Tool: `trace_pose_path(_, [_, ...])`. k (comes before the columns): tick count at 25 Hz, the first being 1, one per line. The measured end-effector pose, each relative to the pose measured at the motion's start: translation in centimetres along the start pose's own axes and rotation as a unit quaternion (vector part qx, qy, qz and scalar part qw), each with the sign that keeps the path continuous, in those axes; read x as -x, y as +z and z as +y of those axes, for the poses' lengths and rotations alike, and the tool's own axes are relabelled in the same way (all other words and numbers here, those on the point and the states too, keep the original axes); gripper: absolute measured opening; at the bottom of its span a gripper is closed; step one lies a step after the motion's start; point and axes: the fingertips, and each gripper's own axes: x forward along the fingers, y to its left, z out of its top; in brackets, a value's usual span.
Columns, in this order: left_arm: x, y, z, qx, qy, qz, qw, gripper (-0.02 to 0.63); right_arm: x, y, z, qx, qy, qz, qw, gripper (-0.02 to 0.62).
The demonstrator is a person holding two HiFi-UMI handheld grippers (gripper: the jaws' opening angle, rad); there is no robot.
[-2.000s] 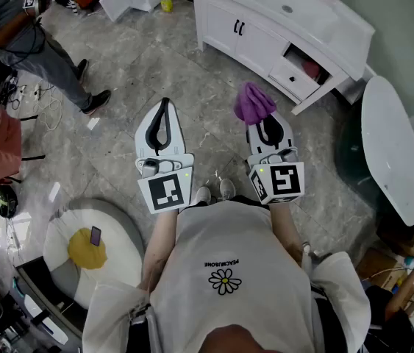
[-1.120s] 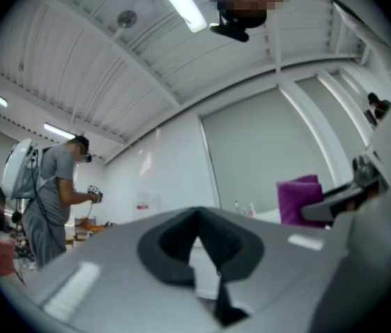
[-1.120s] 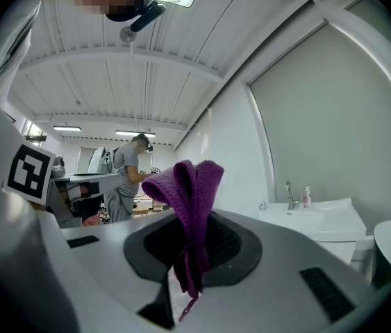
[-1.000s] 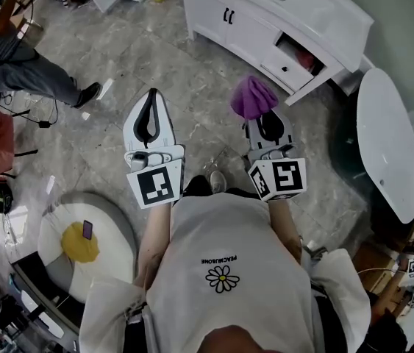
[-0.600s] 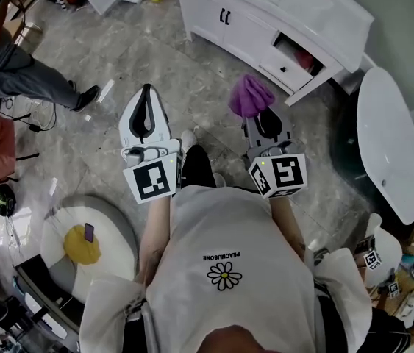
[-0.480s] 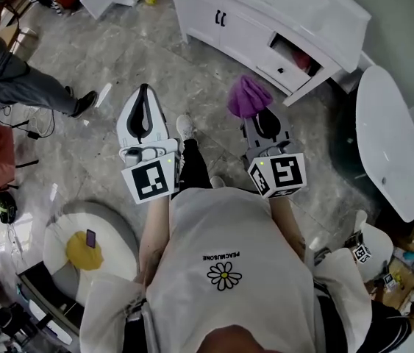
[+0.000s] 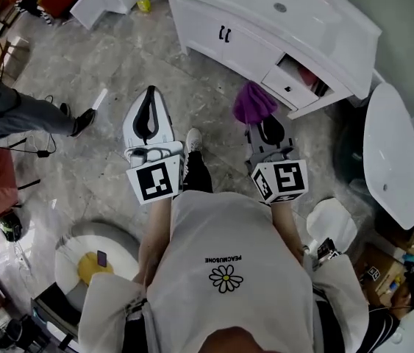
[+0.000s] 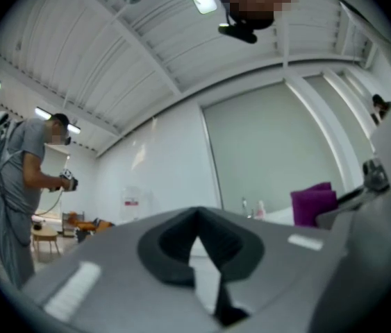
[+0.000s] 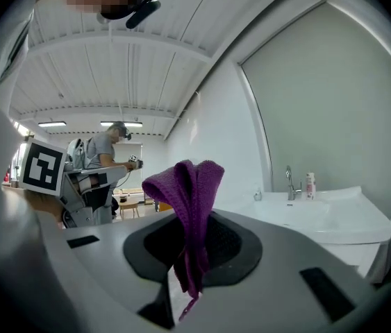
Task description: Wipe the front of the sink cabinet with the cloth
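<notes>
Since the earlier frames the wearer has stepped forward. A white shoe (image 7: 193, 138) now shows between the arms, the bystander has slid to the left edge, and the cabinet sits more central along the top.

Nearest, lower centre of the head view: the left gripper (image 7: 150, 101), claw pressed together with nothing in it, as its own view confirms (image 8: 198, 255). Beside it, right of centre, the right gripper (image 7: 262, 123) is clamped on the purple knitted cloth (image 7: 254, 101). The cloth stands bunched above the jaws (image 9: 189, 200), with its tail hanging down through them.

Further up the frame, across bare grey stone floor (image 7: 118, 57), is the white sink cabinet (image 7: 254, 50). The cloth is well apart from its front, so no wiping yet.

Judgement: this is the approach step.
- Keep the clamp firm.
- Bring the bunched end broadside onto the door face, not tip-first.
- Steer round the pulled-out white drawer (image 7: 289, 87), which juts toward the cloth.
- Hold the idle left gripper clear.

Counts:
- two grippers
- one cloth
- one cabinet
- two black door handles (image 7: 225, 33)
- one open drawer
- one chrome faucet (image 9: 289, 183)
- one small bottle (image 9: 310, 184)
</notes>
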Motion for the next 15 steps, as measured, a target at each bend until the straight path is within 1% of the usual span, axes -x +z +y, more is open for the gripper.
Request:
trace_pose_path(4, [-6.8,-1.7,3.0,0.005,-0.025,0.010,0.9996,0.005,-7.0,1.4,-0.2,0.001,-0.010,0.005,1.000,0.054])
trace_pose_path(9, [-15.6,-2.5,6.0,0.019,-0.053,-0.006,0.9984,0.005,-15.6,3.2,-1.9,-0.001,-0.043,-0.005,0.999,0.054])
trace_pose_path(12, [-18.8,-3.8,7.8,0.012,-0.066,0.000,0.9977,0.005,-19.2,3.8,-2.5,0.001,-0.062,-0.005,0.998,0.055])
trace_pose_path(15, [-21.5,-5.1,9.5,0.012,-0.064,0.008,0.9979,0.005,-21.6,4.3,-3.0,0.004,-0.073,-0.002,0.997,0.055])
